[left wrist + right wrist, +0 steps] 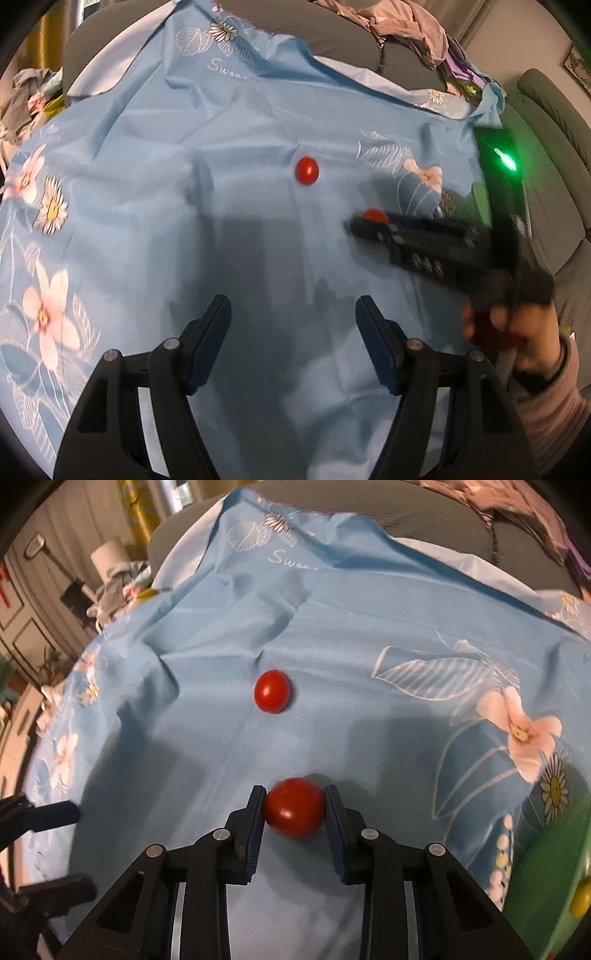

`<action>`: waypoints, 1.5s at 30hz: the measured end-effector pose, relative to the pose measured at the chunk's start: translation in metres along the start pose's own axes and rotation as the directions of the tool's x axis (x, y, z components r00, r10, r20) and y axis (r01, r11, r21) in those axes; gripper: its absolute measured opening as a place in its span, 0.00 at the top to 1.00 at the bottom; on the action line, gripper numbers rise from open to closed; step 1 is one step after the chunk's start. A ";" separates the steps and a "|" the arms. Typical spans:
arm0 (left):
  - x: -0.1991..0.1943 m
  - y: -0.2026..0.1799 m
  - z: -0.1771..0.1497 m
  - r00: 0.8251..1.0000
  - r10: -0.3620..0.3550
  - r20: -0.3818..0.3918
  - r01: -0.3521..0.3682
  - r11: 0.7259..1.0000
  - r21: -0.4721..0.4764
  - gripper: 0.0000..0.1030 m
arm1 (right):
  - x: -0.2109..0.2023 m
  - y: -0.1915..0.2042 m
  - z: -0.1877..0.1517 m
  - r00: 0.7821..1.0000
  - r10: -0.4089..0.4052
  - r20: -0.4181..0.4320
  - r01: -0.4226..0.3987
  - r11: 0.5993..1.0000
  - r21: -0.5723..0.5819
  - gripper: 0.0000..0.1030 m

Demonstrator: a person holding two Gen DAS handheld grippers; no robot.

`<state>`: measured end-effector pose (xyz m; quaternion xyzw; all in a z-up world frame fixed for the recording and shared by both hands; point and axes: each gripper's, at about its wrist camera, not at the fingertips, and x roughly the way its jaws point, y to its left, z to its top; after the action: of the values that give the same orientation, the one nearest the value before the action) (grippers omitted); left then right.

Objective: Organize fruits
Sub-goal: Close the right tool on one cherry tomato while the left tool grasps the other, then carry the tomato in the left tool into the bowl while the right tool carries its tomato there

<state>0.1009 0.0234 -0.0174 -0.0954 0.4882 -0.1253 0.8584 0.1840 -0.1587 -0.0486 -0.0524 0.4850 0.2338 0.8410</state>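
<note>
Tomatoes are what this moment is turning on: two small, glossy red ones lying on a light blue floral cloth that is covering the work surface. In the right wrist view, the right gripper is sitting with its two blue-padded fingers on either side of the nearer round red tomato, the pads touching its left and right flanks, so I am reading the jaws as clamped on it. That fruit is resting low against the cloth, not visibly lifted.

The second, slightly egg-shaped red tomato is lying straight ahead of the right gripper, a little to the left, near but clearly apart from the held one. Its long axis is tilting slightly off upright in that view. From the left wrist view the same tomato is sitting well ahead of the left gripper, whose jaws are standing apart with nothing between them, only bare cloth.

Judging by that layout, the free left gripper is the natural one for the loose fruit, which is lying almost dead ahead along its fingers, so a forward reach should be enough.

At the right edge of the right wrist view, a green container with something yellow in it is showing, a likely destination, though I cannot tell for certain.
</note>
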 end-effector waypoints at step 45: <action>-0.005 -0.052 0.024 0.998 0.023 0.054 -0.029 0.993 0.112 0.77 | -0.075 -0.009 -0.062 0.984 0.103 0.142 -0.111 0.993 0.049 0.67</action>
<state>0.1126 -0.0231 0.0140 -0.0437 0.4588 -0.1391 0.8765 0.1075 -0.2114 -0.0189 0.0141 0.4337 0.2679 0.8602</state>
